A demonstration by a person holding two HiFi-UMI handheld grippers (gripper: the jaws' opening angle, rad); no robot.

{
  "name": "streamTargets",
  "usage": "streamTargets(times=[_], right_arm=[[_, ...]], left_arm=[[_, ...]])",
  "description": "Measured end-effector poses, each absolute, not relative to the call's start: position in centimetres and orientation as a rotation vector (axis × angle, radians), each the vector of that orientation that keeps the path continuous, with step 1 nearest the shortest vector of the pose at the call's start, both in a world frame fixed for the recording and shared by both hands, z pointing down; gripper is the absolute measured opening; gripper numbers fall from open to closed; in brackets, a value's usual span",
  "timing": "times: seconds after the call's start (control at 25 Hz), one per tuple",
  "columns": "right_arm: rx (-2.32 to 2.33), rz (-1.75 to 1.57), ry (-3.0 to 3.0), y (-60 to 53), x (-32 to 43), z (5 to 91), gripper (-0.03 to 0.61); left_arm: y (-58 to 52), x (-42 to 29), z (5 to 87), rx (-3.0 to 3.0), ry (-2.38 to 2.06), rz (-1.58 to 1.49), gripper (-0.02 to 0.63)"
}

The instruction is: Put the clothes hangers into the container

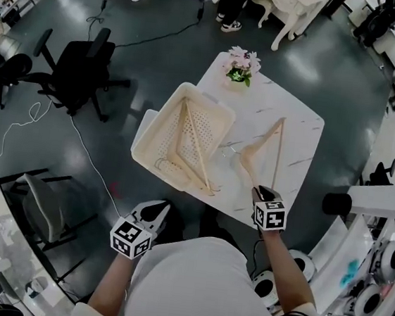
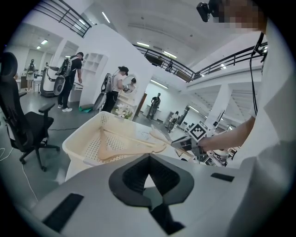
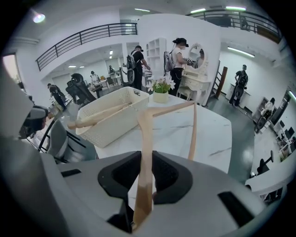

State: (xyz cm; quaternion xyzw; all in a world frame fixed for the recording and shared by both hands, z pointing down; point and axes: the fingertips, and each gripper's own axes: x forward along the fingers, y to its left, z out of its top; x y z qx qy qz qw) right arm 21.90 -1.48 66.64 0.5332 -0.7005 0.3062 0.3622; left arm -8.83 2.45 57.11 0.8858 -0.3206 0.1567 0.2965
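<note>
Hanger clamped between right fingers, seen clearly in right gripper view; left fingers closed, empty

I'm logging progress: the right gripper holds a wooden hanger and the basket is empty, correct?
Not quite. The right gripper holds a wooden hanger, but the basket is not empty: the head view shows another hanger lying in it.

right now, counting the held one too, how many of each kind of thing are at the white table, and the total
wooden hanger: 3 (2 in the basket, 1 in the right tongs)
basket: 1
flower pot: 1
total: 5
</note>
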Motion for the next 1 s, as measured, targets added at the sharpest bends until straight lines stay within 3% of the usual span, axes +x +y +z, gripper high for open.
streamTargets(times=[0.44,1.0], right_arm=[[1.229,0.718,-1.967,-3.9,17.9,60.4,0.084],[0.833,0.543,-2.074,-5.5,6.4,58.4,0.084]], left_arm=[[2.1,-10.2,56.7,2.34,-0.916,0.364,0.008],[1.8,-14.1,56.1,2.313,-1.02,0.313,0.008]])
